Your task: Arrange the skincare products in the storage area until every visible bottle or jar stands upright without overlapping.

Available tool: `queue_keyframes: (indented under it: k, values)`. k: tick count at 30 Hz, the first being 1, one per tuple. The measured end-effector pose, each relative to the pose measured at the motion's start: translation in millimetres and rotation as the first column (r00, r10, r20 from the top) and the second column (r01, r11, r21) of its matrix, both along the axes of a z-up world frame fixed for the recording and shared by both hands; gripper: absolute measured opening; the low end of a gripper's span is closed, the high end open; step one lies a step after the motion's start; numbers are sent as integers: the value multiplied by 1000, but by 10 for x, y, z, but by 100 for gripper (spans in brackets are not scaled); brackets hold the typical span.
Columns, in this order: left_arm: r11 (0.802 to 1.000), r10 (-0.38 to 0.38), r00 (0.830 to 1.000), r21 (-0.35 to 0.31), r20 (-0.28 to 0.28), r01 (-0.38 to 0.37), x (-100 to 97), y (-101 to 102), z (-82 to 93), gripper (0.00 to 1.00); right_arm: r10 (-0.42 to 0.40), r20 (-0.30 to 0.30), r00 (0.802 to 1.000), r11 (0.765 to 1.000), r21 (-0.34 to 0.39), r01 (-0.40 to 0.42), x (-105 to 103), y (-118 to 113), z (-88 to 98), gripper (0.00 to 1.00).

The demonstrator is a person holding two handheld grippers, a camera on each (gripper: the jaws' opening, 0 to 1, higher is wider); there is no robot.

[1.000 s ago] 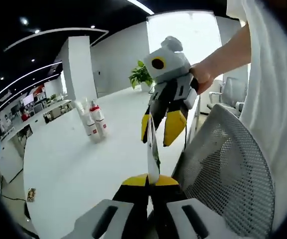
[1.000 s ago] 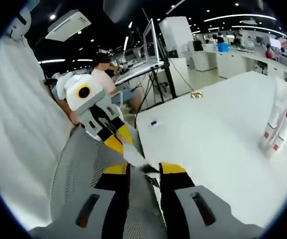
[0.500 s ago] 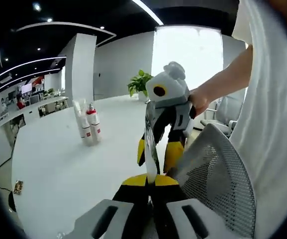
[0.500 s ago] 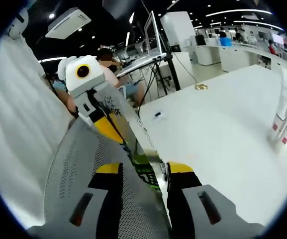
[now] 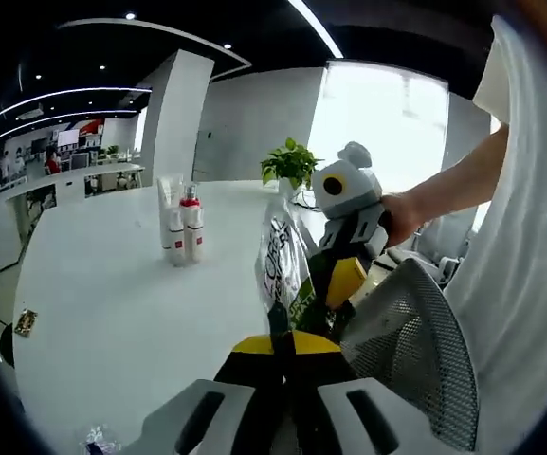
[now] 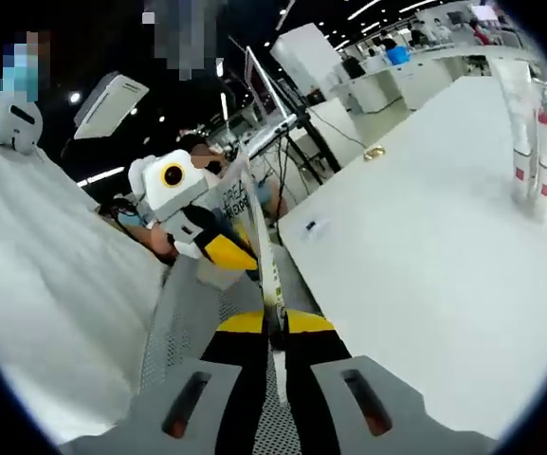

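- While the broad white table waits beyond a grey mesh chair back, a flat printed sachet is held between both grippers.
- Left gripper and right gripper are each clamped on it.
- White red-labelled bottles stand upright, well apart; carrying the sachet there is judged next.
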State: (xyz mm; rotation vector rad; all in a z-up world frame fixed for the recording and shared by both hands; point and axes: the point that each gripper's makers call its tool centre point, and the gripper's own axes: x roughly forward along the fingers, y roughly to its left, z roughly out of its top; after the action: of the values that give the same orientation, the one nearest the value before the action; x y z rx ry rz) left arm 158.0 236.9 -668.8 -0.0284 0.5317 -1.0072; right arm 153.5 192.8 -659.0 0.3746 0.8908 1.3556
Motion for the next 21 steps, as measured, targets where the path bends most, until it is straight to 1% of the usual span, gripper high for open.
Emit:
queue_keyframes:
  k: [1,2,3,4,6,7,9,10,11,12,14,16,17,19,21]
  values:
    - [1000,5,1000,-6,-6,-5,8,2,5,1,-21,-11,1000,1000,18,21,23,-7,24,3]
    - [1000,10,1000,-22,-27,-11,12,3,10,0,-46,7,999,997,59,46,67,-18,85,2]
    - [999,10,999,-41,-51,-12,4,-2,18,0,-79,-25,997,993,87,81,100,-32,130,0]
    - [997,18,998,-80,-63,-23,21,-11,64,0,-108,-106,989,986,113,120,122,-55,175,0]
    - [996,23,998,-90,-63,-29,47,7,79,0,-135,-149,980,977,146,157,145,-47,227,0]
    - [996,24,998,-86,-62,-30,47,9,72,0,-128,-126,984,980,137,145,134,-52,185,0]
    - [998,36,998,-49,-43,-38,52,13,27,1,-143,-129,981,979,127,159,134,-23,172,0]
    - [999,43,999,-16,-7,-43,79,36,5,2,-149,-136,979,978,129,167,137,-13,181,0]
    - [999,52,999,-13,-1,-52,92,34,-3,3,-159,-142,977,976,128,178,152,-13,172,0]
    - [997,72,997,-11,-11,-73,116,44,-21,5,-160,-150,976,975,127,180,155,-16,169,0]
    - [994,112,993,11,-37,-112,173,82,-92,14,-170,-169,971,973,124,193,181,-46,160,0]
    - [992,129,991,14,-40,-129,196,91,-108,22,-181,-176,967,971,121,204,190,-77,173,0]
    - [990,143,989,18,-33,-142,210,102,-107,24,-183,-177,967,970,128,207,198,-90,194,0]
    - [987,159,987,40,-17,-158,231,137,-123,24,-217,-180,959,960,139,243,282,-136,213,0]
    - [982,185,983,43,11,-185,267,168,-103,26,-247,-174,953,954,128,270,347,-164,196,0]
